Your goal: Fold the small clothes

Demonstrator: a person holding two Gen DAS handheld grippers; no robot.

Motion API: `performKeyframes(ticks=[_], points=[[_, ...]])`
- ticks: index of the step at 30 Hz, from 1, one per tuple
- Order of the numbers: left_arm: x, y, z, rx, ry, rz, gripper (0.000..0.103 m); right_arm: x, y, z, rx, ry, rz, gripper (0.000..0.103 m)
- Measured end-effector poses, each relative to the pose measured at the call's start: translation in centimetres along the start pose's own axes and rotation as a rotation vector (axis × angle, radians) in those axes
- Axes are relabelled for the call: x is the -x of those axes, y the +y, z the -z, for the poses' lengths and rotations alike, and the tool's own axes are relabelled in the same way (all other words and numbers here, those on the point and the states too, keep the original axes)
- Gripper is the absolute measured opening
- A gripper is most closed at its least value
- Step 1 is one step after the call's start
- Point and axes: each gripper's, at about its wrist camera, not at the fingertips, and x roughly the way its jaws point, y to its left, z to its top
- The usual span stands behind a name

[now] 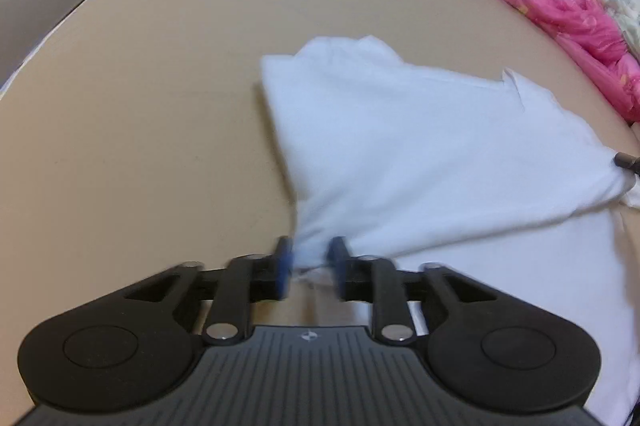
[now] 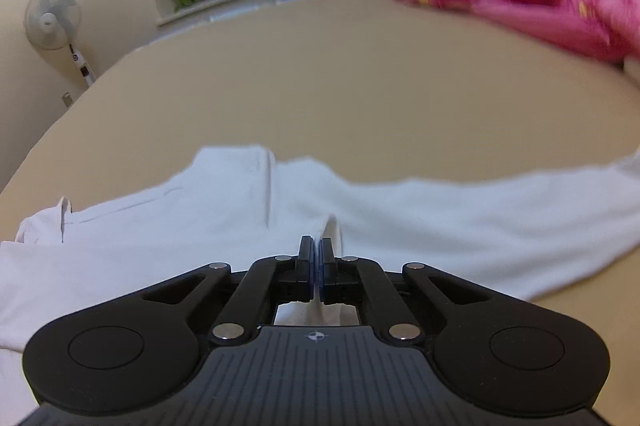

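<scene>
a white cotton garment (image 1: pixel 420 145) lies spread on the tan flat tabletop (image 1: pixel 140 105), its near corner bunched between the parted blue-padded fingers of the left gripper (image 1: pixel 310 266), while the right gripper (image 2: pixel 316 262) has its fingers pressed together, pinching a fold of the same cloth.
</scene>
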Motion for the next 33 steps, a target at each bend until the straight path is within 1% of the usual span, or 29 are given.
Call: performKeyframes(ticks=[1, 3, 4, 5, 7, 8, 9, 10, 11, 12, 13, 14, 15, 17, 19, 20, 21, 23, 24, 26, 30, 32, 33], points=[[0.2, 0.0, -0.2, 0.011, -0.005, 0.009, 0.031, -0.1, 0.1, 0.0, 0.013, 0.002, 0.030, 0.003], [0.6, 0.0, -0.4, 0.016, -0.029, 0.022, 0.031, -0.6, -0.1, 0.2, 0.027, 0.024, 0.098, 0.011], [0.9, 0.0, -0.5, 0.020, -0.047, 0.031, 0.031, -0.5, -0.3, 0.2, 0.019, 0.015, 0.110, 0.011], [1.3, -0.2, -0.6, 0.025, -0.071, 0.048, 0.031, 0.0, -0.4, 0.1, 0.005, -0.016, 0.102, 0.011], [1.8, -0.4, -0.7, 0.021, -0.116, 0.088, 0.031, 1.3, -0.1, -0.2, 0.009, -0.088, 0.042, 0.011], [1.9, -0.6, -0.8, 0.014, -0.133, 0.098, 0.031, 1.7, 0.2, -0.2, 0.020, -0.101, 0.007, 0.012], [2.0, -0.6, -0.8, 0.009, -0.149, 0.105, 0.031, 1.7, 0.3, -0.1, 0.016, -0.079, -0.044, 0.018], [2.1, -0.7, -0.8, 0.008, -0.158, 0.112, 0.031, 1.3, 0.3, 0.0, -0.002, -0.031, -0.089, 0.028], [2.1, -1.1, -0.6, 0.007, -0.163, 0.118, 0.031, 0.5, 0.1, 0.3, -0.027, 0.037, -0.127, 0.030], [2.0, -1.1, -0.5, 0.005, -0.161, 0.120, 0.031, -0.5, -0.1, 0.8, -0.042, 0.124, -0.136, 0.031], [1.8, -1.2, -0.4, -0.001, -0.152, 0.116, 0.031, -1.4, -0.1, 1.3, -0.028, 0.189, -0.104, 0.029], [1.5, -1.3, -0.3, -0.008, -0.140, 0.108, 0.031, -2.0, -0.1, 1.9, 0.000, 0.224, -0.057, 0.023], [1.1, -1.4, -0.2, -0.017, -0.124, 0.093, 0.031, -1.9, -0.1, 1.9, 0.005, 0.207, -0.047, 0.021], [0.6, -1.5, 0.1, -0.026, -0.113, 0.067, 0.031, -0.9, -0.2, 1.4, -0.026, 0.166, -0.064, 0.023], [0.9, -1.3, 0.2, -0.022, -0.124, 0.066, 0.031, 0.1, -0.3, 1.1, -0.021, 0.132, -0.062, 0.027], [1.2, -1.4, 0.2, -0.019, -0.135, 0.068, 0.031, 0.3, -0.4, 1.1, -0.017, 0.138, -0.055, 0.029], [1.6, -1.4, 0.2, -0.020, -0.150, 0.065, 0.031, 0.3, -0.6, 1.2, -0.015, 0.157, -0.045, 0.033], [2.7, -1.7, 0.3, -0.029, -0.182, 0.045, 0.031, 0.2, -1.1, 1.4, -0.026, 0.204, -0.032, 0.034], [3.5, -1.8, 0.4, -0.034, -0.200, 0.029, 0.032, 0.4, -1.5, 1.3, -0.040, 0.204, -0.024, 0.034], [5.6, -2.0, 0.6, -0.047, -0.238, 0.012, 0.035, 1.7, -2.1, 0.8, -0.067, 0.168, -0.032, 0.034], [10.7, -2.7, 0.8, -0.107, -0.326, -0.057, 0.047, 5.5, -2.7, -1.5, -0.071, 0.092, -0.049, 0.034], [13.7, -2.7, 1.2, -0.135, -0.367, -0.087, 0.053, 8.4, -3.3, -2.8, -0.081, 0.029, -0.092, 0.039], [15.2, -2.8, 1.6, -0.145, -0.384, -0.110, 0.059, 9.6, -3.4, -3.2, -0.075, -0.001, -0.108, 0.042]])
